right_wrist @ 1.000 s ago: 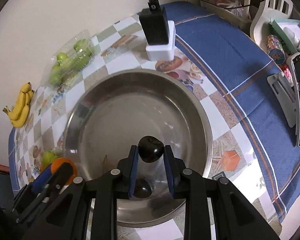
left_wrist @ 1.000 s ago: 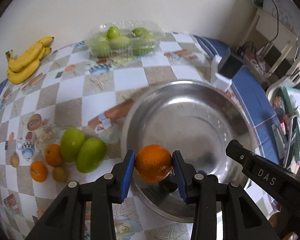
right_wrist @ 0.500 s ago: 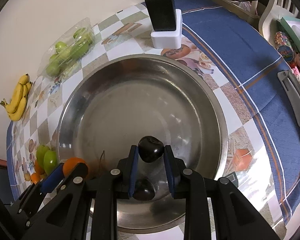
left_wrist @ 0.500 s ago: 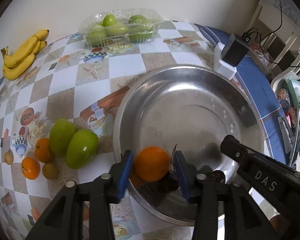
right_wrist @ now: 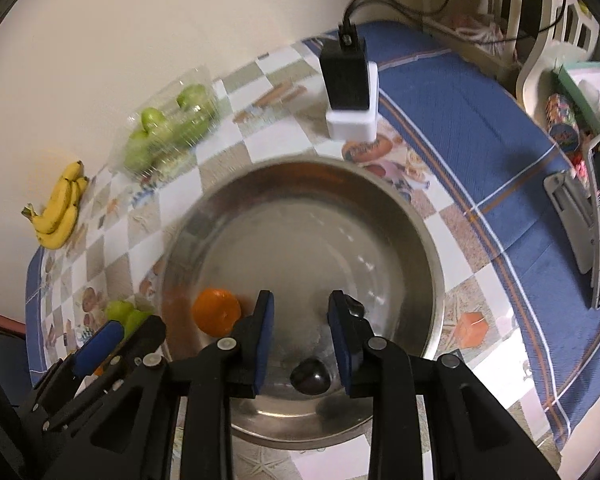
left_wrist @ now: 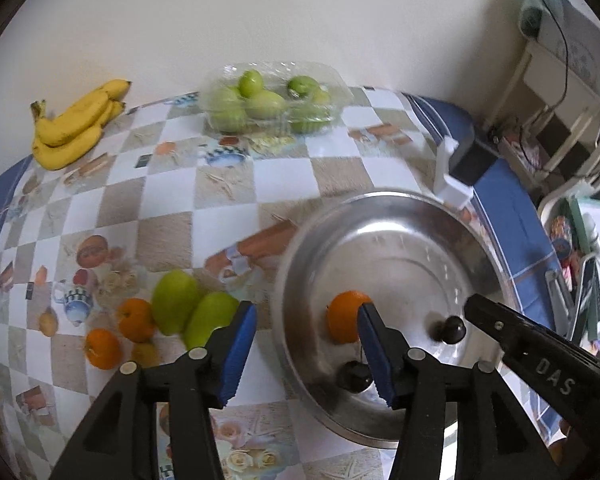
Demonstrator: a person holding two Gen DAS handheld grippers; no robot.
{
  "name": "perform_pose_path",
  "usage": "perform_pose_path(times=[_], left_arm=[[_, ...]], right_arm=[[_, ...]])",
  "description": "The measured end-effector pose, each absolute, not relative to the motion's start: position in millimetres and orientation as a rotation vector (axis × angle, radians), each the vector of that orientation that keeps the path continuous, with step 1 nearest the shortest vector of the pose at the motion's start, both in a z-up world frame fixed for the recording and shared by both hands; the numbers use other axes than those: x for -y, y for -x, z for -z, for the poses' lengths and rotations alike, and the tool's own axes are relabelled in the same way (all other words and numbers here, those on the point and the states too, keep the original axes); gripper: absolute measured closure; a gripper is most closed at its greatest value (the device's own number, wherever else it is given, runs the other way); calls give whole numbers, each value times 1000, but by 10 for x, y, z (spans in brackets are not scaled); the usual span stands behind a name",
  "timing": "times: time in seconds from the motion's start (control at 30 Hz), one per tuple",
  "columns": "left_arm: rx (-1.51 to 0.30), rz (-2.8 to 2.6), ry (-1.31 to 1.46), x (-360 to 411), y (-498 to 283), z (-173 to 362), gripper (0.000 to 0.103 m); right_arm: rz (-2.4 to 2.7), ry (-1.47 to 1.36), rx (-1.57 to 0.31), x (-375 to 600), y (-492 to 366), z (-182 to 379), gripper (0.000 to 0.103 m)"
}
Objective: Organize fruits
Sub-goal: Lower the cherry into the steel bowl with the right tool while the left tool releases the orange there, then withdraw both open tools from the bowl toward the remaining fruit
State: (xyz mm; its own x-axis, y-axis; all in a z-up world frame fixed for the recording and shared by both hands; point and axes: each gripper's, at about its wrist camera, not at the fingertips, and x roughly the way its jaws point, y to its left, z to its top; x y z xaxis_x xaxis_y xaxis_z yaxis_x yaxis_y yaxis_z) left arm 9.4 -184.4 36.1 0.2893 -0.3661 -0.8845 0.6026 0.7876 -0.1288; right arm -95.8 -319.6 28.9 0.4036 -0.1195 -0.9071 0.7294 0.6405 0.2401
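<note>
In the steel bowl: orange now released | left gripper opening, empty | right gripper apart, dark fruit dropped.

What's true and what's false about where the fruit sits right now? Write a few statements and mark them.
1. The round orange lies in the large steel bowl. True.
2. The yellow banana bunch is in the bowl. False: it lies on the checked tablecloth near the wall.
3. Two dark plums are in the bowl. True.
4. The clear plastic clamshell holds oranges. False: it holds green fruits.
</note>
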Motion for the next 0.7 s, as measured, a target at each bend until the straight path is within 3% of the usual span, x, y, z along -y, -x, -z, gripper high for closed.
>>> perform_pose_path(times=[0.27,0.37,0.43,0.6,0.7], left_arm=[[-1118,578,-181,1605,-281,-400,46],[-1124,532,-175,1547,-325,-384,30],[-1131,497,-191,1517,-349,-338,27],[-1153,430,-217,1454,-404,-218,16],[-1152,397,-218,1408,-434,-181,7]], right_arm=[[584,-694,-1013,3162,958,-375,74],[584,-684,-1024,3152,939,-334,72],[590,-684,-1041,3155,927,-263,32],[595,-678,-1079,3159,902,-98,28],[602,-669,-1089,3162,901,-53,20]])
